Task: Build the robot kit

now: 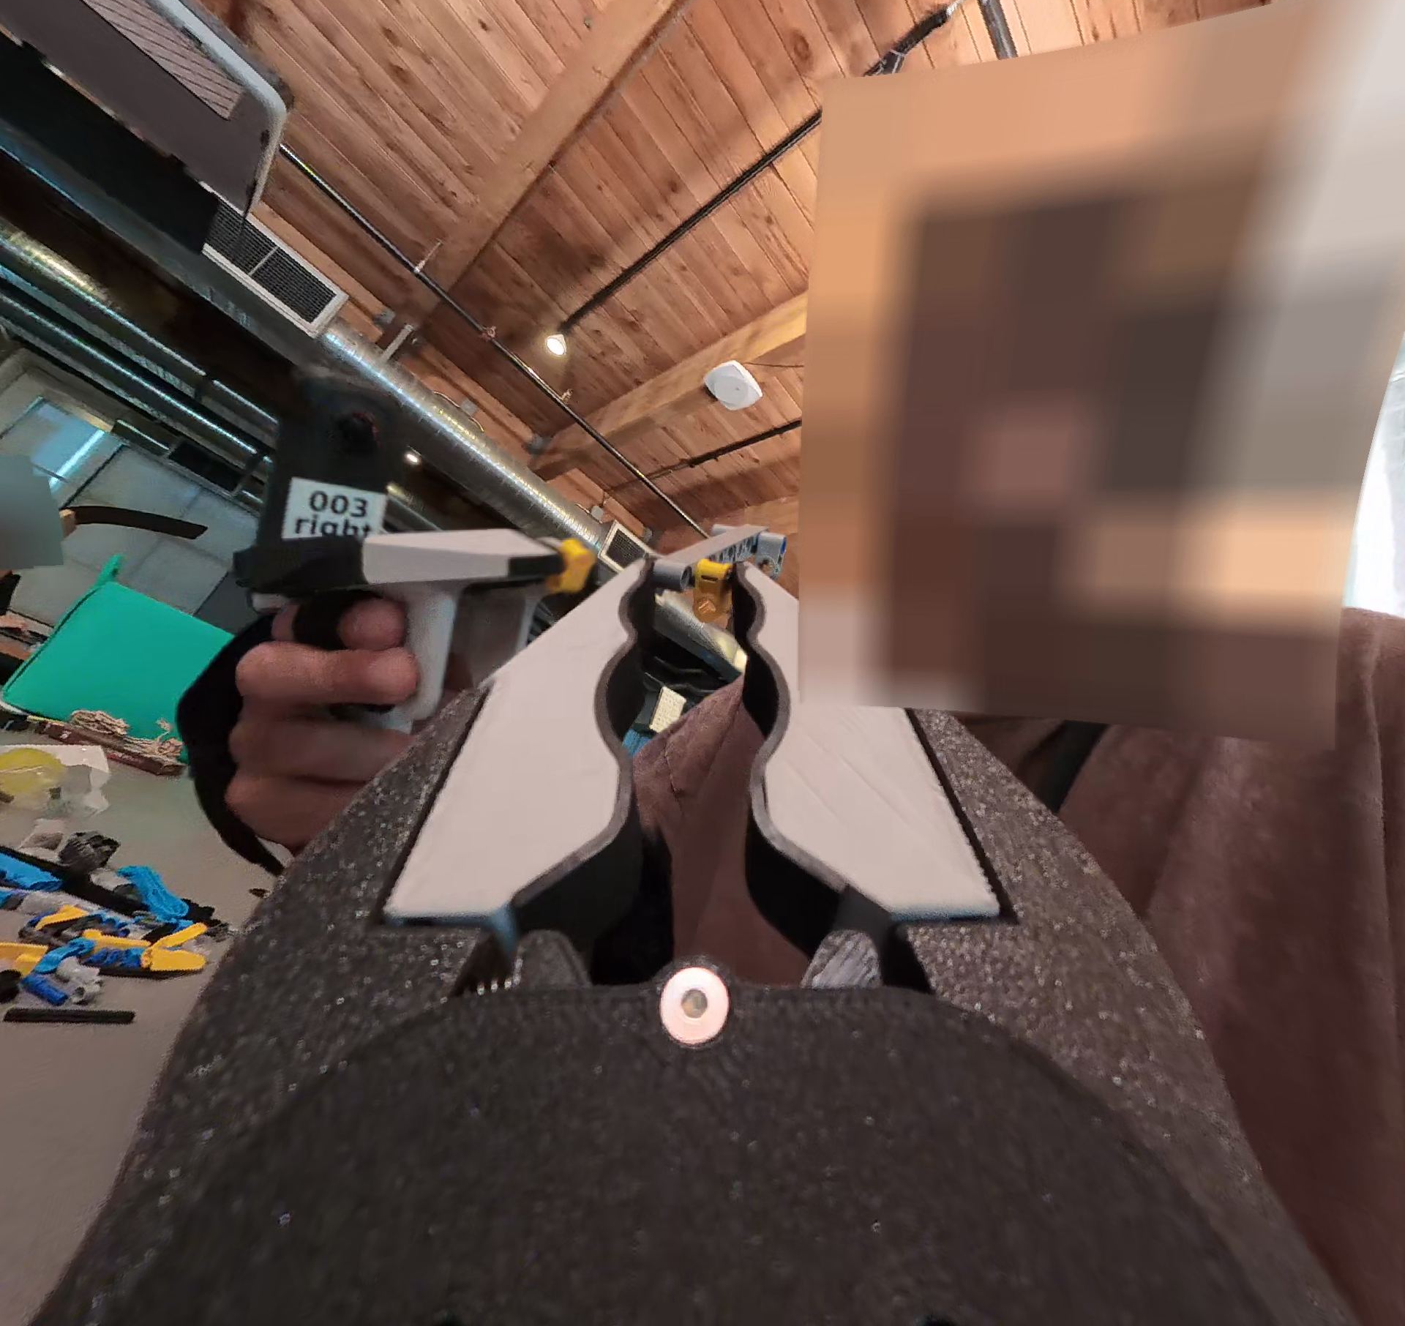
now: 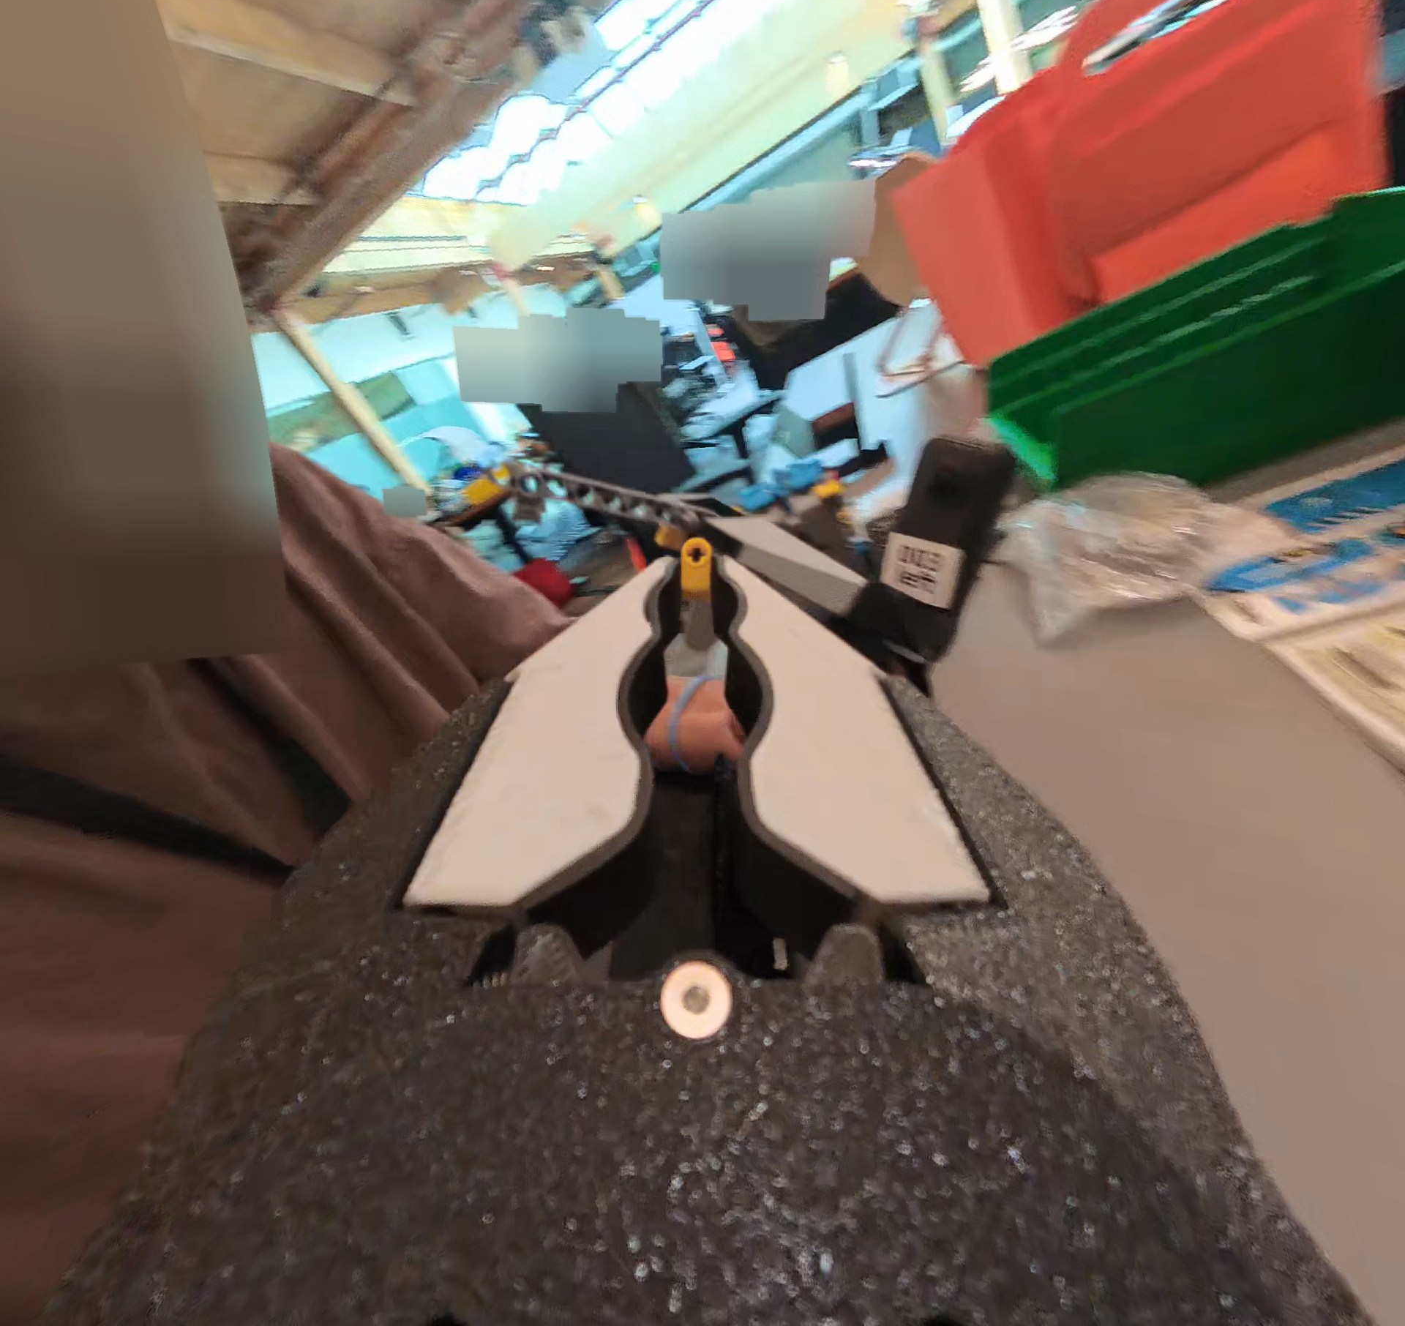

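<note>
Left gripper (image 1: 688, 590): we log its jaws clamped on a grey beam (image 1: 715, 552) carrying a yellow connector (image 1: 711, 590), raised off the tabletop (image 1: 91, 1107).
Right gripper (image 2: 696, 579): jaws pinching a yellow pin (image 2: 696, 567), just beside the beam.
Tabletop, far left: loose blue and yellow bricks (image 1: 99, 932).

My left gripper (image 1: 688, 586) is raised and tilted upward, its two fingers nearly closed, pinching at the tips. My right gripper (image 2: 696, 575) is held up close beside it, fingers likewise pinched at the tips. My right hand (image 1: 319, 712) wraps its handle, fingers curled round the grip.
</note>
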Tool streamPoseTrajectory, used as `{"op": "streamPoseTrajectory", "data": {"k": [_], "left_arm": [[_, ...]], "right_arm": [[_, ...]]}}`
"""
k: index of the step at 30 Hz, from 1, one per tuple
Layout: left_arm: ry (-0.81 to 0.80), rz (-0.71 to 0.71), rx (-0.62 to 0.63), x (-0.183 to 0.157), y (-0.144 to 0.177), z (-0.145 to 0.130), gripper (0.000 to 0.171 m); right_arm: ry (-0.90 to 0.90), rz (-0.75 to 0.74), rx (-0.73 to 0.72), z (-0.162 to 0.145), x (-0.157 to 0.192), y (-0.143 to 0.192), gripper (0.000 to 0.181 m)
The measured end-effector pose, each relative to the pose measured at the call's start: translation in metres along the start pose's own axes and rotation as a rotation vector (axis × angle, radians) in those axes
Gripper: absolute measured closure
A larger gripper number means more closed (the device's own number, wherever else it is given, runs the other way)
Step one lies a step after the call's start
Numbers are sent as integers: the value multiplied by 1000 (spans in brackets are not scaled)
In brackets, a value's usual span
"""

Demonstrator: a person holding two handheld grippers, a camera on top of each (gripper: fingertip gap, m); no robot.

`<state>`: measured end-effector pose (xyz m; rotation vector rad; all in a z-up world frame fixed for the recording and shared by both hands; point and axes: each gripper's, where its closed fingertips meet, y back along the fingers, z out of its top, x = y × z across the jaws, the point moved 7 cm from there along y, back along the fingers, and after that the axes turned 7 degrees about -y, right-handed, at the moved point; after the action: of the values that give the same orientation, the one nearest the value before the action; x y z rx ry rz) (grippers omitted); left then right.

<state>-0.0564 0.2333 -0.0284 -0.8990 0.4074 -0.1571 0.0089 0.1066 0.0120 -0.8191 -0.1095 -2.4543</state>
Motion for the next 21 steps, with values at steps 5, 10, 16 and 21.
{"op": "streamPoseTrajectory", "data": {"k": [5, 10, 16, 21], "left_arm": [[-44, 40, 18, 1, 1, 0, 153], [-58, 72, 70, 5, -1, -5, 153], [-87, 123, 112, 11, -3, -10, 153], [-114, 171, 123, 14, -4, -13, 152]], "right_arm": [[-134, 173, -9, -6, -12, -22, 174], [-226, 255, -93, -15, -18, -17, 174], [-197, 221, -113, -20, -18, -7, 174], [-197, 236, -109, -23, -22, -1, 174]]}}
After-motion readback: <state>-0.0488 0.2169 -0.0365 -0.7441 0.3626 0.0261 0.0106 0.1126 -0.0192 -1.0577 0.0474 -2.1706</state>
